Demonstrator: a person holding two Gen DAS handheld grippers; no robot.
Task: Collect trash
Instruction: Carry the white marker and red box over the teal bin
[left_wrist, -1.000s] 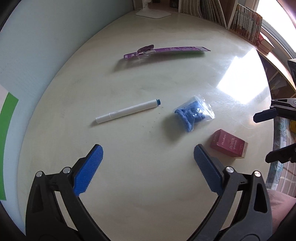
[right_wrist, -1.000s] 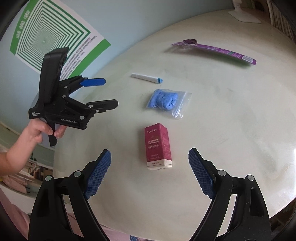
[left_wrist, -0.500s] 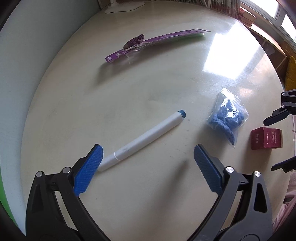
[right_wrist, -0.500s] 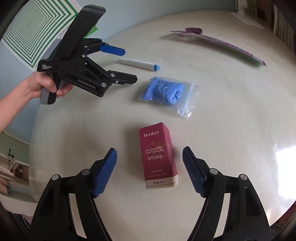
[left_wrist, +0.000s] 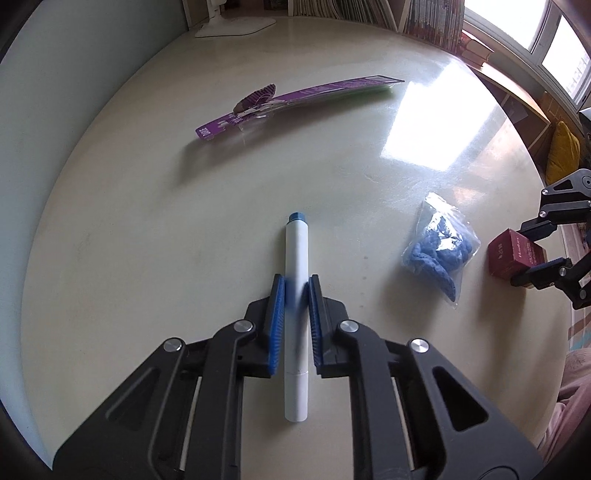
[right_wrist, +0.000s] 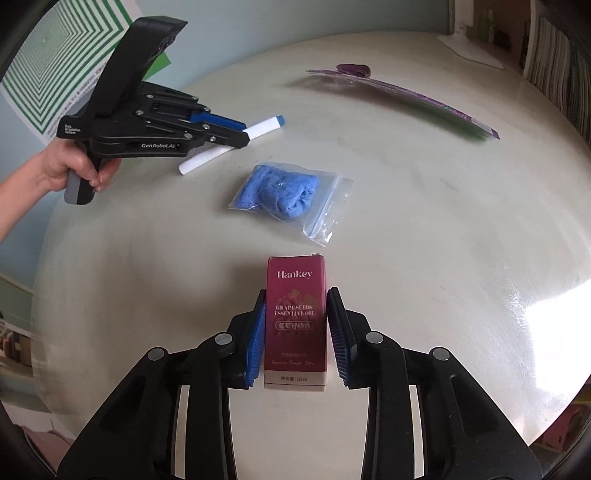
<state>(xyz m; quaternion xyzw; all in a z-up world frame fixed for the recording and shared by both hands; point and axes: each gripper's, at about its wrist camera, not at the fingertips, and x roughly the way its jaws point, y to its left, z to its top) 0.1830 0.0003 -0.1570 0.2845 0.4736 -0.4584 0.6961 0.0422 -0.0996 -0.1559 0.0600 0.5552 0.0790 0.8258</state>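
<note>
Both hand-held grippers have closed: left (left_wrist: 296, 291) pinches white marker (left_wrist: 296, 317), right (right_wrist: 295, 317) pinches maroon box (right_wrist: 295, 317).

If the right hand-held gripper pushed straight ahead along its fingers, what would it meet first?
The right hand-held gripper, closed on the red box, points toward the bag of blue material. That bag would likely come first, though depth is uncertain.

Right tongs (right_wrist: 296, 332) clamp maroon box (right_wrist: 295, 314) on table (right_wrist: 443, 240); left tongs (right_wrist: 236, 133) pinch white marker (right_wrist: 264, 127)
</note>
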